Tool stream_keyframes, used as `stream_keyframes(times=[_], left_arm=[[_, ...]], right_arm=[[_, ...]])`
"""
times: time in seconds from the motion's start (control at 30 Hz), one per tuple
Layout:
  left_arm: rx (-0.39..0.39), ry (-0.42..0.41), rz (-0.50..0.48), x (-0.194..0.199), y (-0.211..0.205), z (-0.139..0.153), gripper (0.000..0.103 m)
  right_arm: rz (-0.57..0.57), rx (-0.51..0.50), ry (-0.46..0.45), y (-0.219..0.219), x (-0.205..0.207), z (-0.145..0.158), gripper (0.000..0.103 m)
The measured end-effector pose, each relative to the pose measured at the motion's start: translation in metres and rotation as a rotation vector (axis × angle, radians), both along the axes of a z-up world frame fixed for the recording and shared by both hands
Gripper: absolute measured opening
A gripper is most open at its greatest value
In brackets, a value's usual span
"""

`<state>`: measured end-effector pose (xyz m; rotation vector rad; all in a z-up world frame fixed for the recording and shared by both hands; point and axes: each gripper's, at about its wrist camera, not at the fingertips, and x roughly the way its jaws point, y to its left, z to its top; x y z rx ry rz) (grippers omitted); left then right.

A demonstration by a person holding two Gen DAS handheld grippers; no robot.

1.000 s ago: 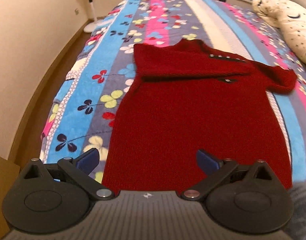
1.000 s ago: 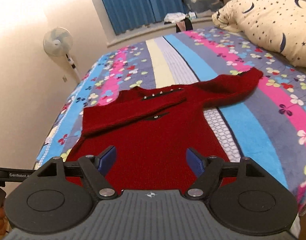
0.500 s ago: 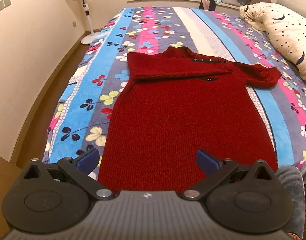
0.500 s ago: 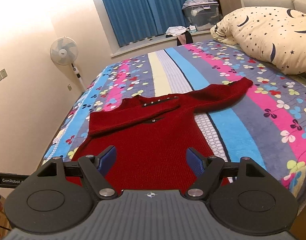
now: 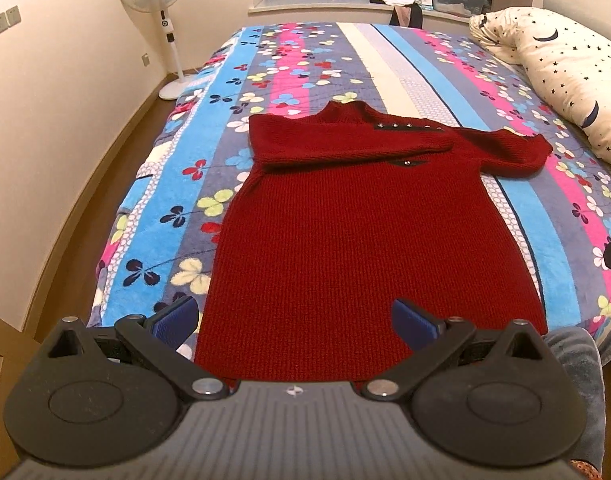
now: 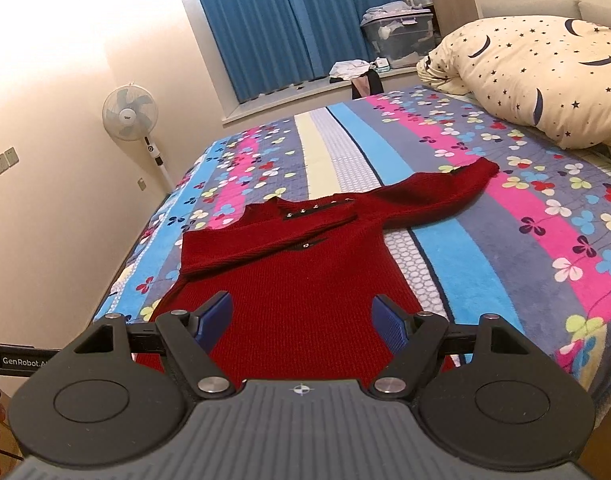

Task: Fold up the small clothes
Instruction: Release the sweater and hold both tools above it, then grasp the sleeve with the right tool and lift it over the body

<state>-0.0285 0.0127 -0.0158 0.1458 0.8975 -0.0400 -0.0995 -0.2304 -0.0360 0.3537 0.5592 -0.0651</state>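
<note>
A small red knit sweater [image 5: 369,232] lies flat on the bed, hem toward me, collar away. Its left sleeve is folded across the chest; its right sleeve [image 5: 509,150] stretches out to the right. It also shows in the right wrist view [image 6: 305,276]. My left gripper [image 5: 295,318] is open and empty, held back above the hem. My right gripper [image 6: 303,318] is open and empty, also above the hem end, a little to the right.
The bed has a striped flower-print blanket [image 5: 233,168]. A star-print pillow [image 5: 565,80] lies at the far right. A standing fan [image 5: 161,20] is by the left wall. The bed's left edge drops to a wooden floor [image 5: 85,208].
Both grippers have pulled back and lifted away from the sweater, so more of the bed and room shows. The sweater has not moved. Both grippers stay open.
</note>
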Motion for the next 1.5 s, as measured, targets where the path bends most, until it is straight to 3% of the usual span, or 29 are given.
stream_keyframes(times=[0.73, 1.1, 1.3, 1.5], left_arm=[[0.008, 0.087, -0.002, 0.038, -0.002, -0.023, 0.103], [0.025, 0.155, 0.003, 0.072, -0.009, -0.047, 0.103], [0.037, 0.219, 0.014, 0.102, -0.015, -0.066, 0.103], [0.050, 0.261, 0.054, 0.131, -0.022, -0.077, 0.103]], right_arm=[[-0.015, 0.026, 0.086, -0.006, 0.034, -0.023, 0.078], [-0.089, 0.045, 0.131, -0.037, 0.068, -0.048, 0.078], [-0.192, 0.110, 0.074, -0.104, 0.113, -0.069, 0.079], [-0.428, 0.248, 0.038, -0.227, 0.201, -0.107, 0.079]])
